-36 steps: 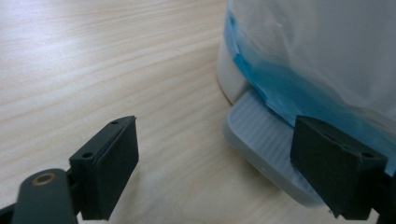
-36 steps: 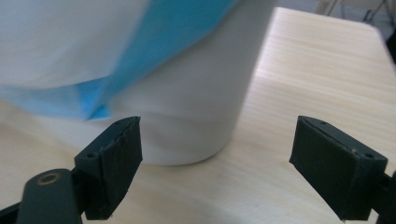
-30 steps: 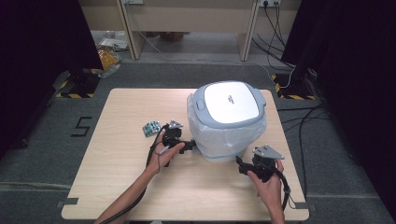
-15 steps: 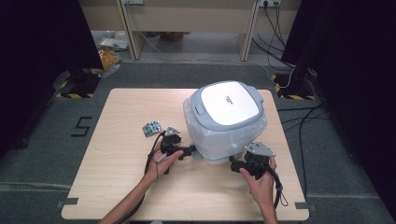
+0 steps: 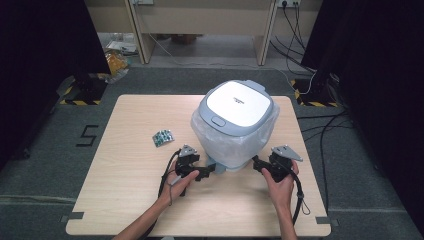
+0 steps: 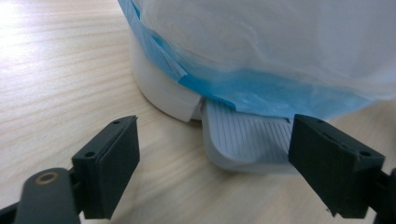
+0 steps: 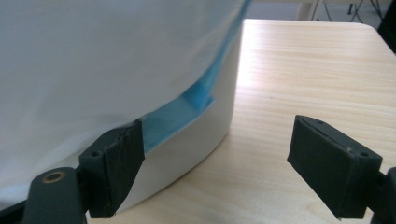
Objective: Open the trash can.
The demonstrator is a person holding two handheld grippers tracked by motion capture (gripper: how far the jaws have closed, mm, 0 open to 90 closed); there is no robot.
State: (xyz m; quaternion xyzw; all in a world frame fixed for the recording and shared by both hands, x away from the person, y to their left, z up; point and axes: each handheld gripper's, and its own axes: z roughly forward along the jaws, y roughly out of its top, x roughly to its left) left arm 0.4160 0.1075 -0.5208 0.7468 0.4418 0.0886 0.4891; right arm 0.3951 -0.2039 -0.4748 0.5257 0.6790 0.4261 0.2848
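High view: a wrapped rice cooker [image 5: 235,120] stands on the tabletop [image 5: 130,145]; left tongs [image 5: 212,170] and right tongs [image 5: 256,162] flank its near base.

Left gripper view: left tongs [image 6: 212,158] spread, having just closed slightly, around the cooker's ribbed tab [image 6: 245,140].

Right gripper view: right tongs [image 7: 215,163] spread after closing, beside the plastic wrap [image 7: 93,60], pinching nothing.

This looks like a lab or test room set up for recording, not a home. A bare wooden table [image 5: 135,200] stands alone on grey carpet [image 5: 45,170], with black curtains [image 5: 40,50] at both sides, yellow-black hazard tape [image 5: 80,101] on stand bases past its far corners, and a "5" [image 5: 87,135] taped to the floor off its left edge. Cables [image 5: 320,135] trail over the floor at the right, and plain wooden desks [image 5: 200,20] stand behind.
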